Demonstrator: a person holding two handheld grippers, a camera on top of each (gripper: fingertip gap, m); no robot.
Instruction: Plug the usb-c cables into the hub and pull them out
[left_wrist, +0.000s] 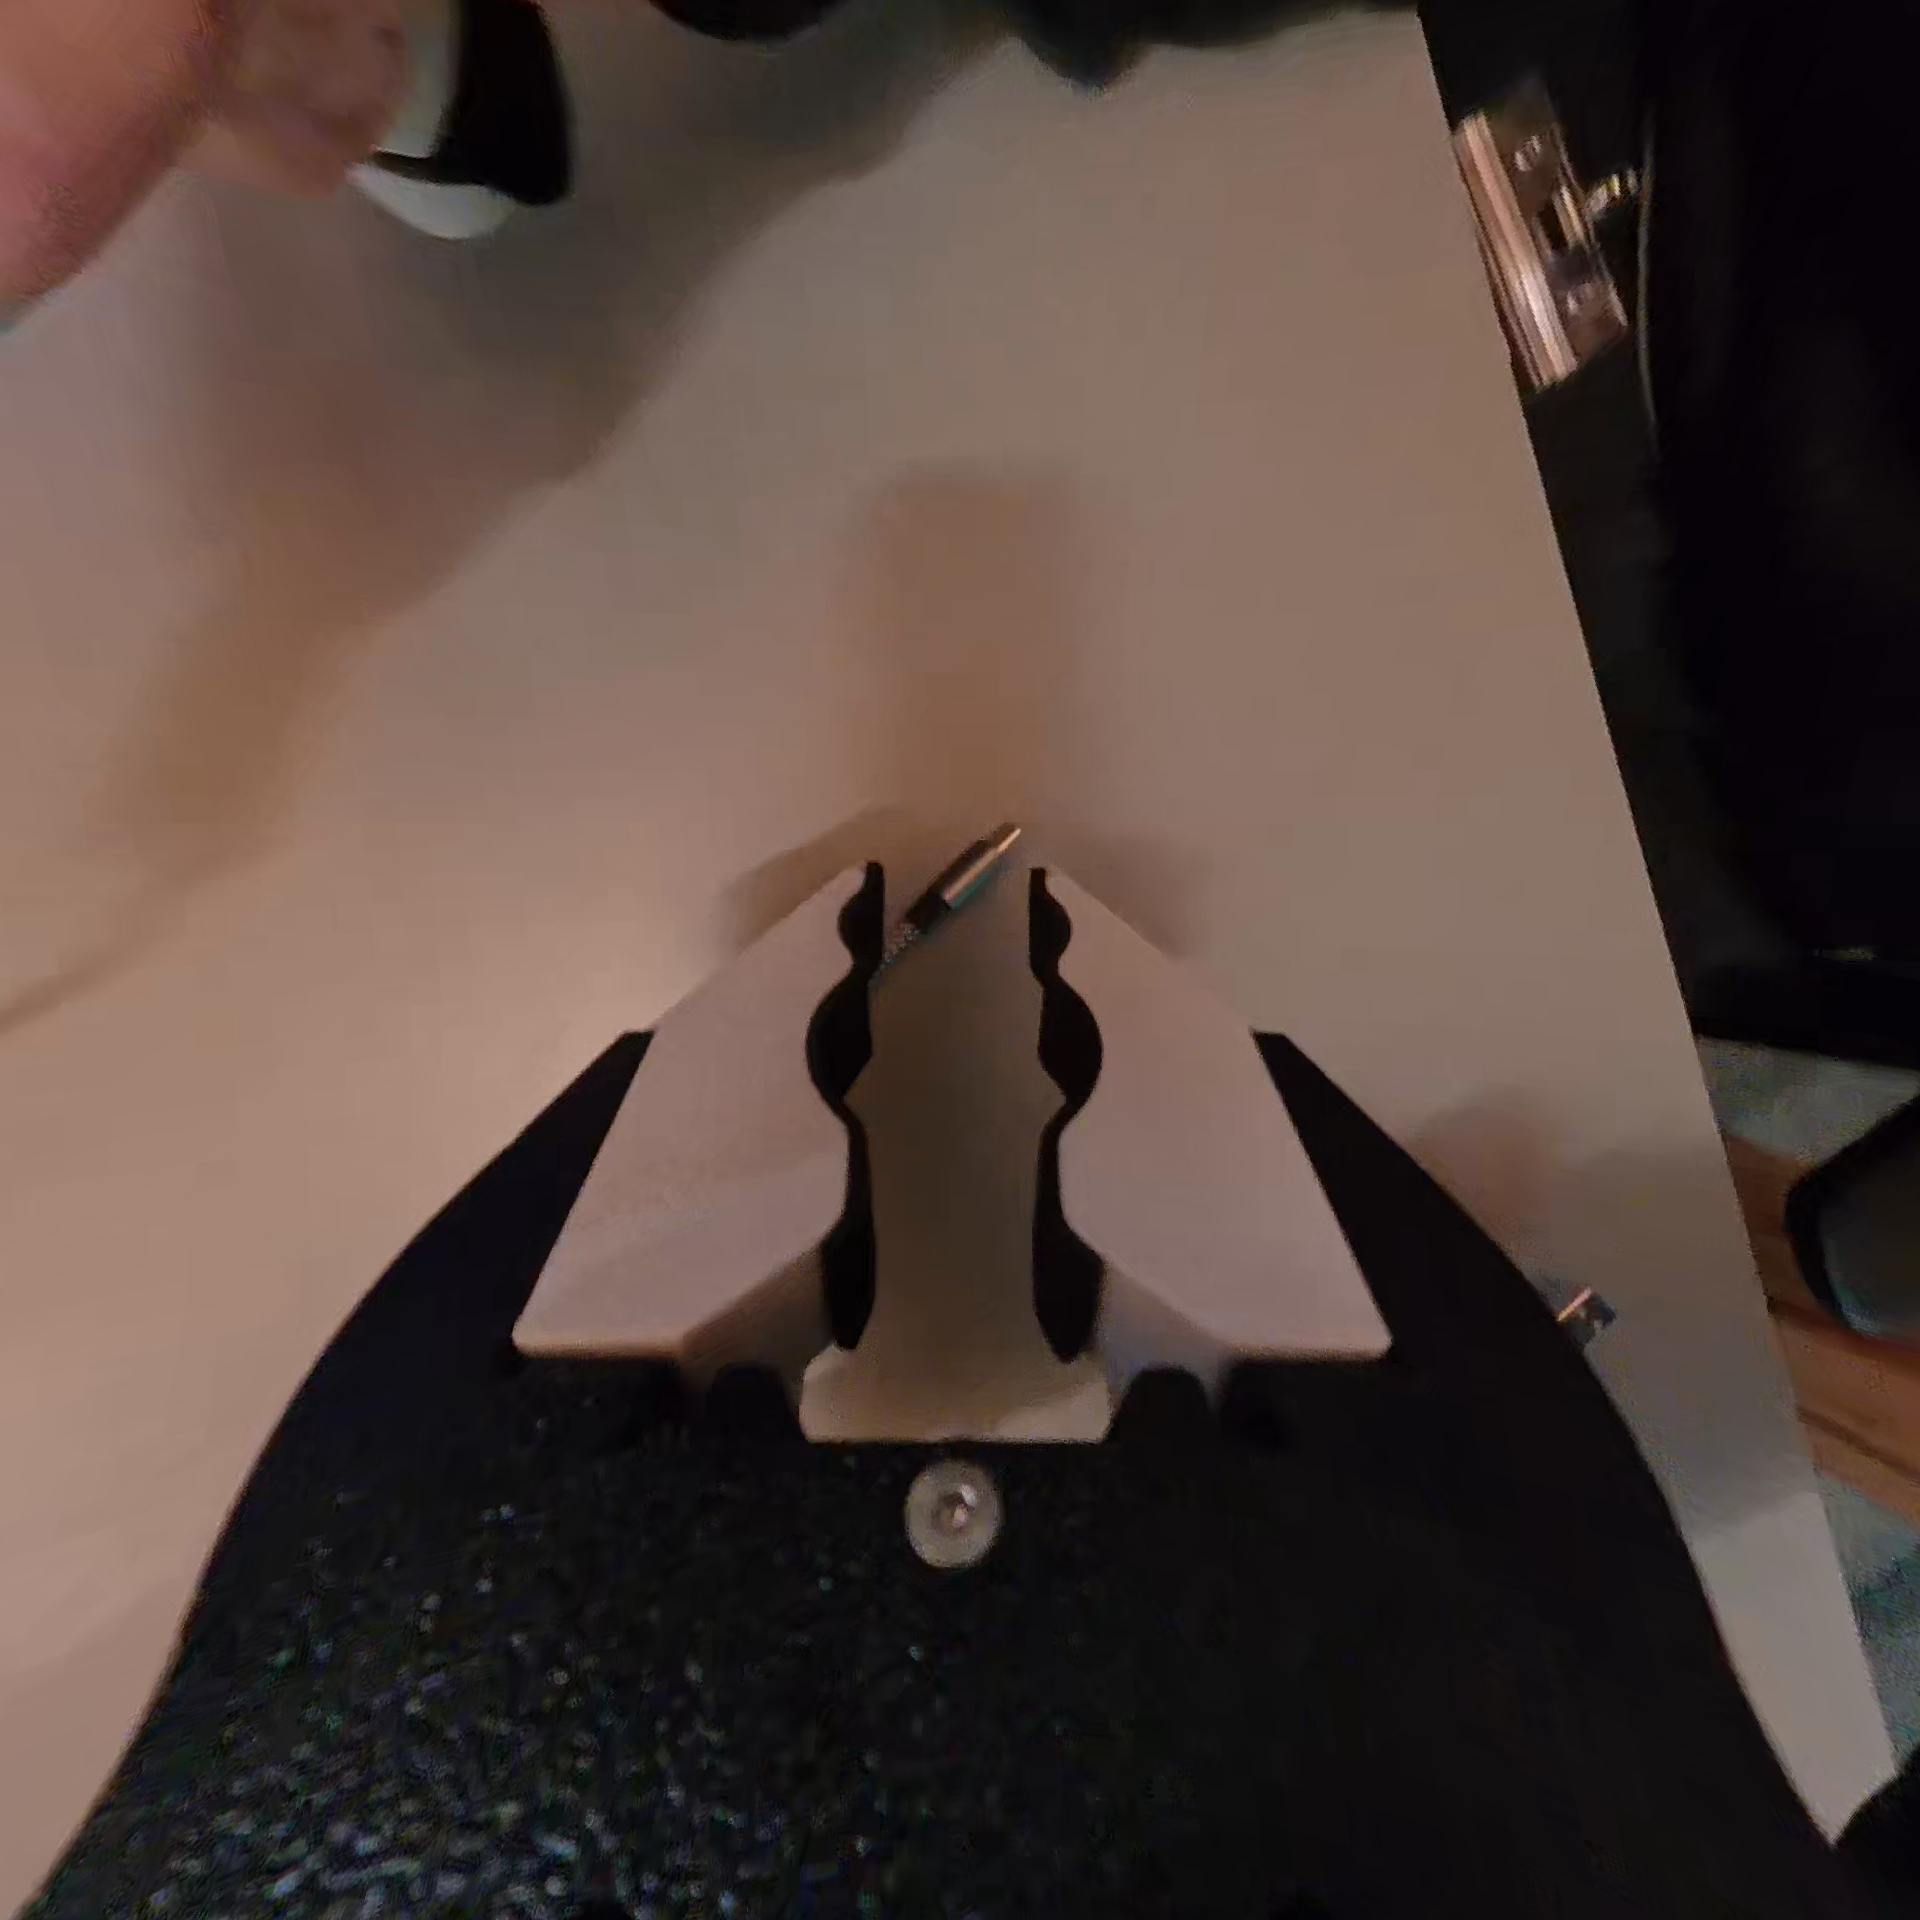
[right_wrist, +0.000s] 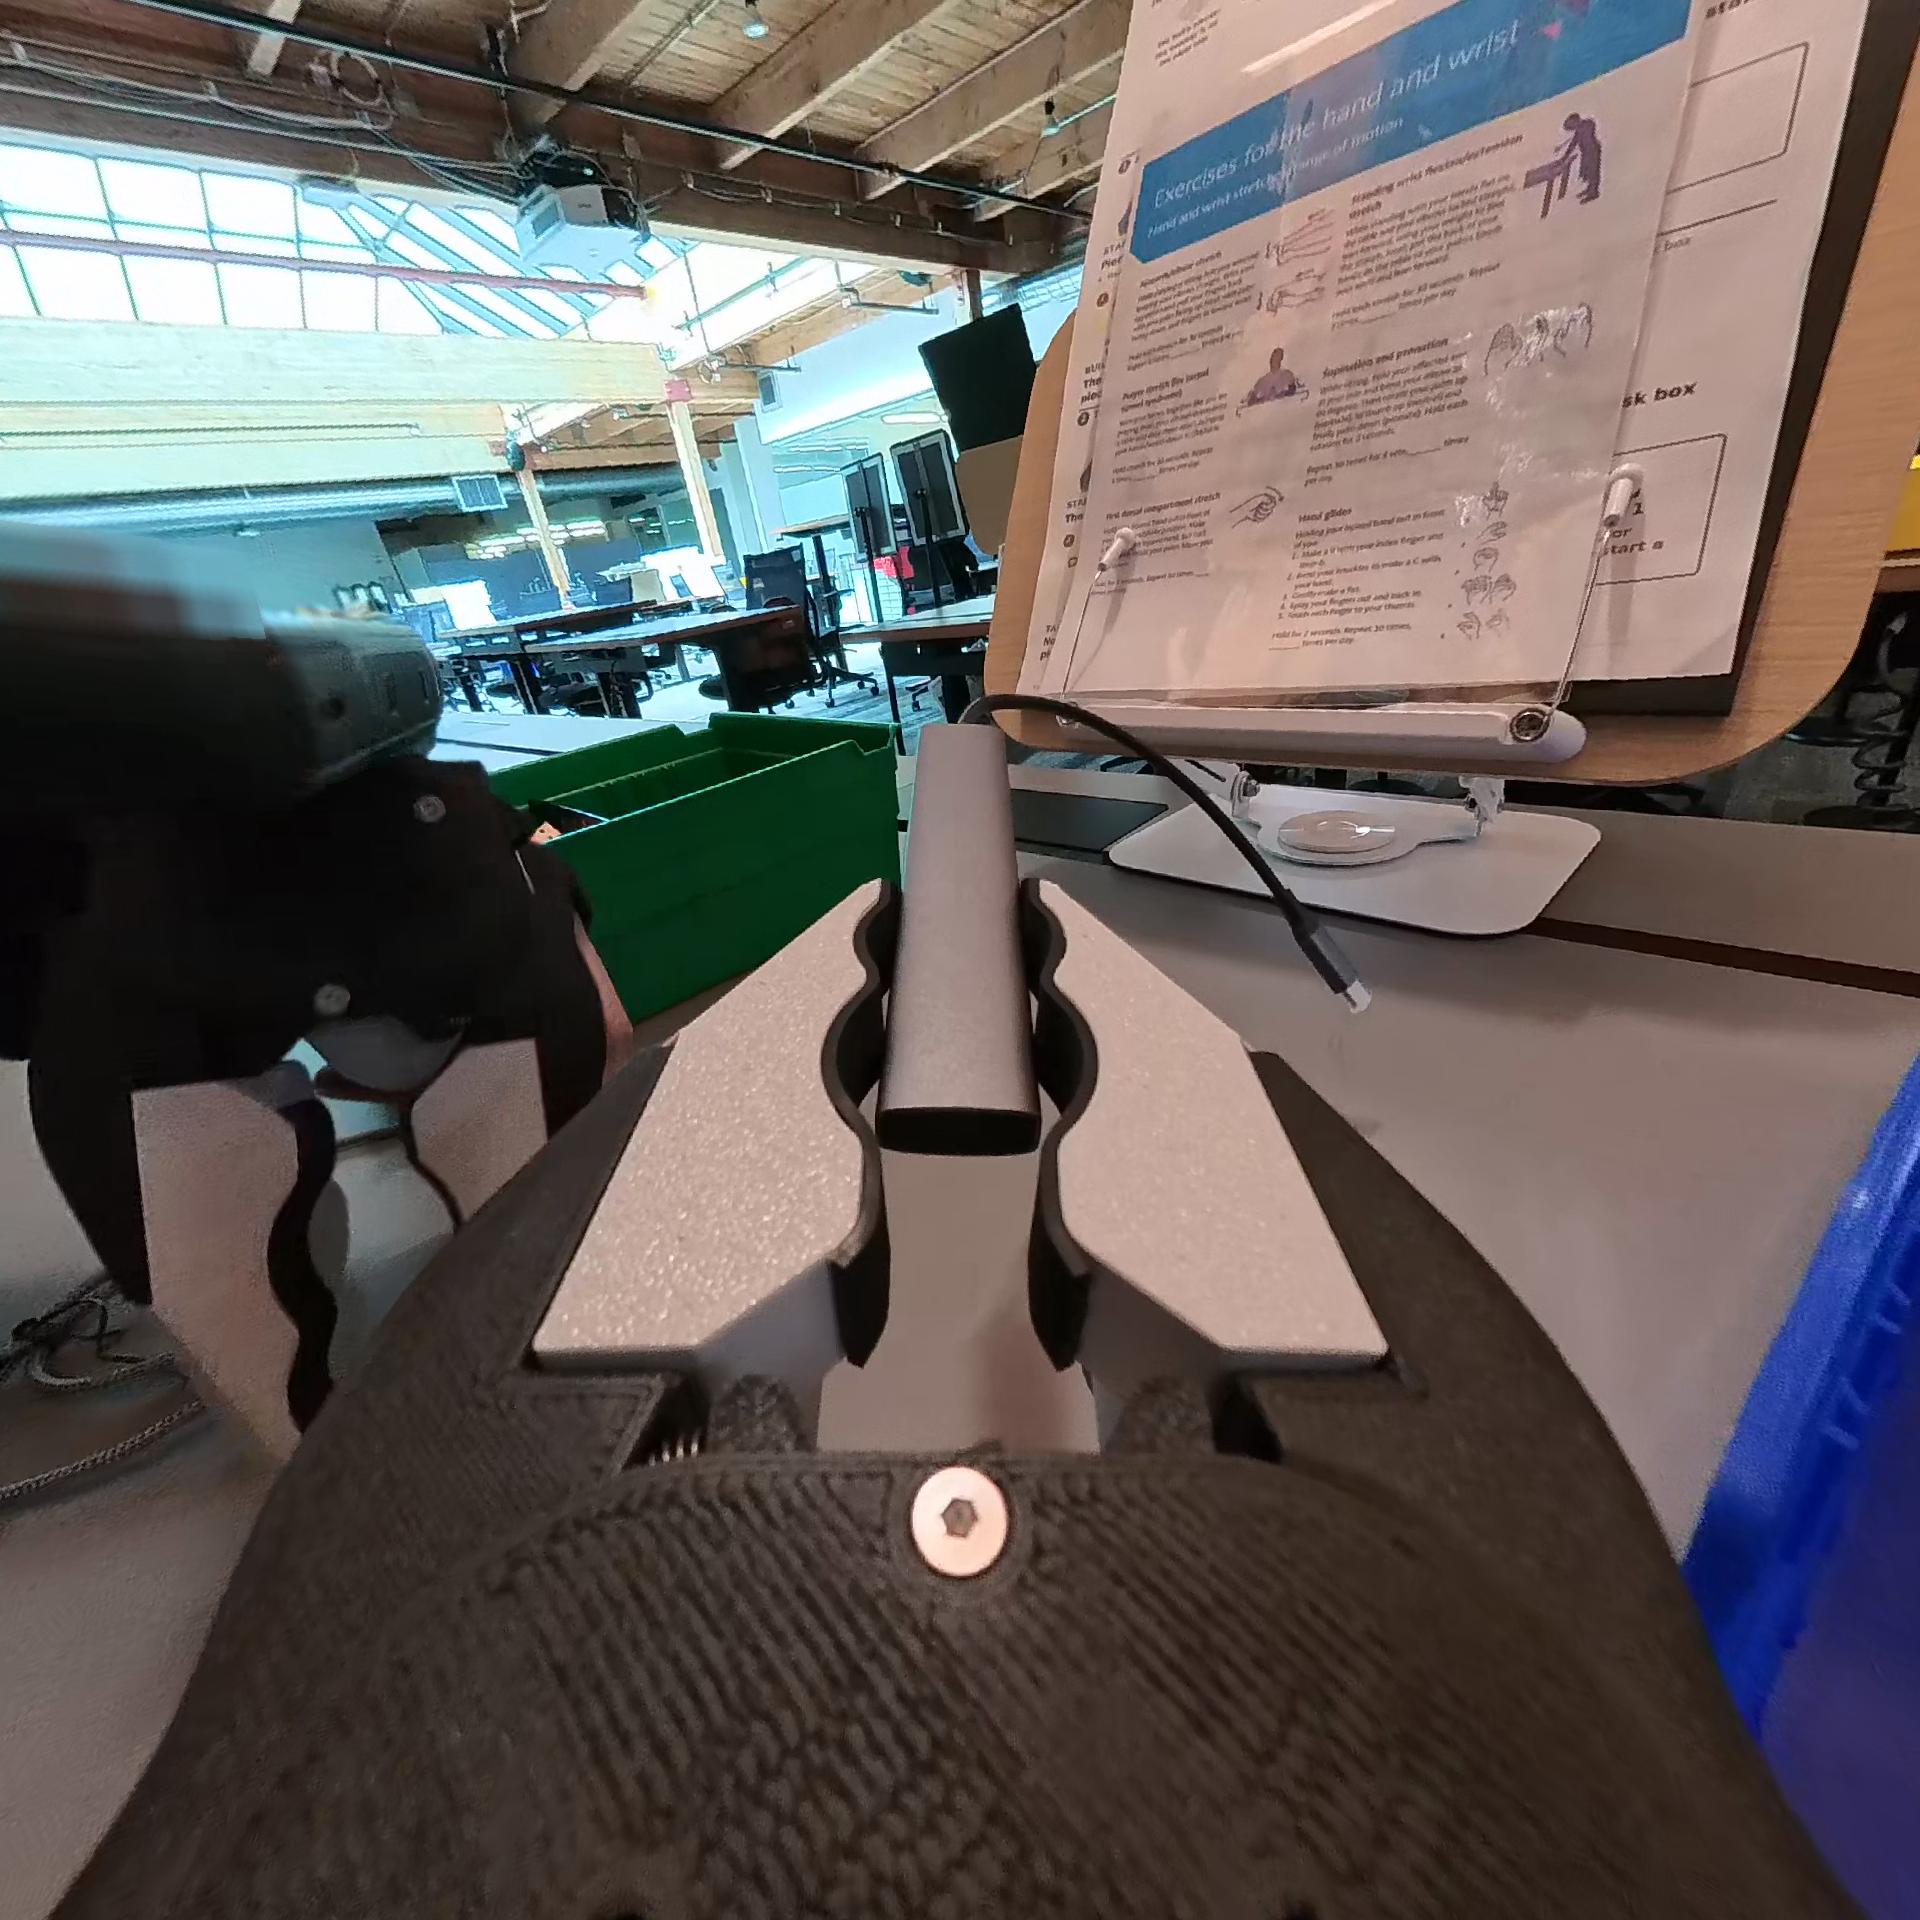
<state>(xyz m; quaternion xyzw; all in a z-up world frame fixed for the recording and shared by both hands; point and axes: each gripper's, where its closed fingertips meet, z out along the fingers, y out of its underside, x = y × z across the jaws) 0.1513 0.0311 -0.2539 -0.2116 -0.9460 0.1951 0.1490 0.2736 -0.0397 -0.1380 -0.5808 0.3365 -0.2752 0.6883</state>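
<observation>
My right gripper (right_wrist: 956, 896) is shut on the grey bar-shaped hub (right_wrist: 956, 987) and holds it above the table, pointing away from me. The hub's own black cable (right_wrist: 1195, 800) arcs from its far end to the right, and its plug (right_wrist: 1349, 992) hangs free. My left gripper (left_wrist: 956, 883) points down at the white table (left_wrist: 623, 727), open. A silver usb-c plug (left_wrist: 971, 878) with a braided cable lies between its fingertips, close to the left finger. In the right wrist view the left gripper (right_wrist: 208, 1299) hangs at the left, over a braided cable (right_wrist: 83, 1351).
A green bin (right_wrist: 727, 831) stands behind the hub and a blue bin (right_wrist: 1829, 1455) at the right. A document stand (right_wrist: 1351, 862) with printed sheets is at the back right. The table edge (left_wrist: 1558, 727) runs down the right. A blurred hand (left_wrist: 125, 125) is at the top left. The tips of one gripper are about 20 centimetres away from the tips of the other.
</observation>
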